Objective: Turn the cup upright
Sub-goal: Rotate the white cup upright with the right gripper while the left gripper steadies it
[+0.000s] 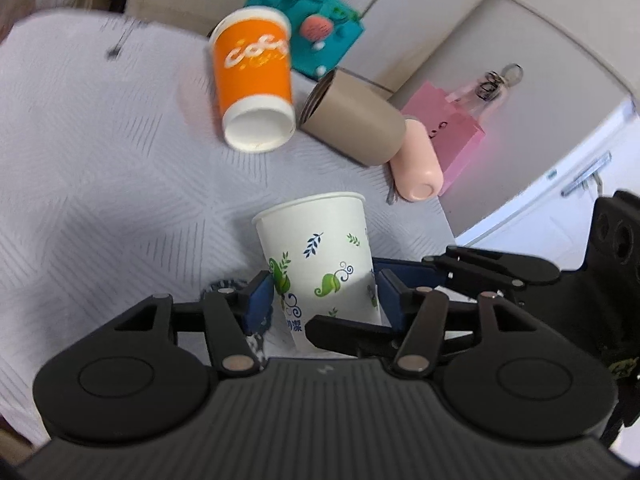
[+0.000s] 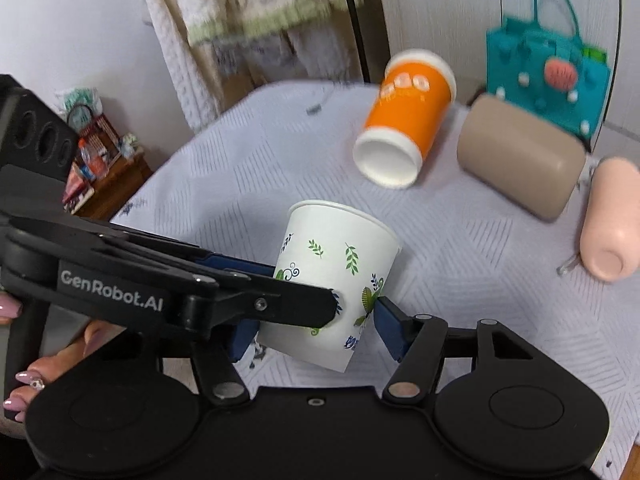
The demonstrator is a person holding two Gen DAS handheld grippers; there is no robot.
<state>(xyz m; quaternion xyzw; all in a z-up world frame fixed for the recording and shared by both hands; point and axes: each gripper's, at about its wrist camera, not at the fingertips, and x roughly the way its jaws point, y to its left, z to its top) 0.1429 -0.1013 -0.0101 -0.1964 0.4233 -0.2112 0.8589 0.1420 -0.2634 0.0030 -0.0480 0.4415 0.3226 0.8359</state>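
Nearest to me, my left gripper (image 1: 326,300) has its blue pads (image 1: 256,300) pressed on the lower body of the white leaf-print cup (image 1: 316,256), one on each side, and the cup sits with its wide rim uppermost and only slightly tilted. In the right wrist view the same cup (image 2: 340,276) leans toward the right, with my left gripper (image 2: 296,308) reaching in from the left edge across its lower wall, while my right gripper (image 2: 316,332) stands spread about the cup's base, its right pad (image 2: 390,332) close beside the wall; whether that pad touches the paper I cannot tell, and the left pad is largely hidden behind the other tool. The cup's base is hidden, so I cannot tell if it rests on the pale textured tablecloth (image 1: 100,184). I judge the flip nearly complete: what remains is to level the rim, lower the base flat and only then ease the pinch. Thin paper dents readily, so light pressure low on the wall seems wise, and the right gripper should stay spread to avoid nudging. Farther off, an orange cup (image 1: 254,80), a brown cup (image 1: 354,120) and a peach cup (image 1: 418,164) lie on their sides, well apart from my work. Beyond them stand a teal bag (image 1: 320,12) and a pink bag (image 1: 448,136).
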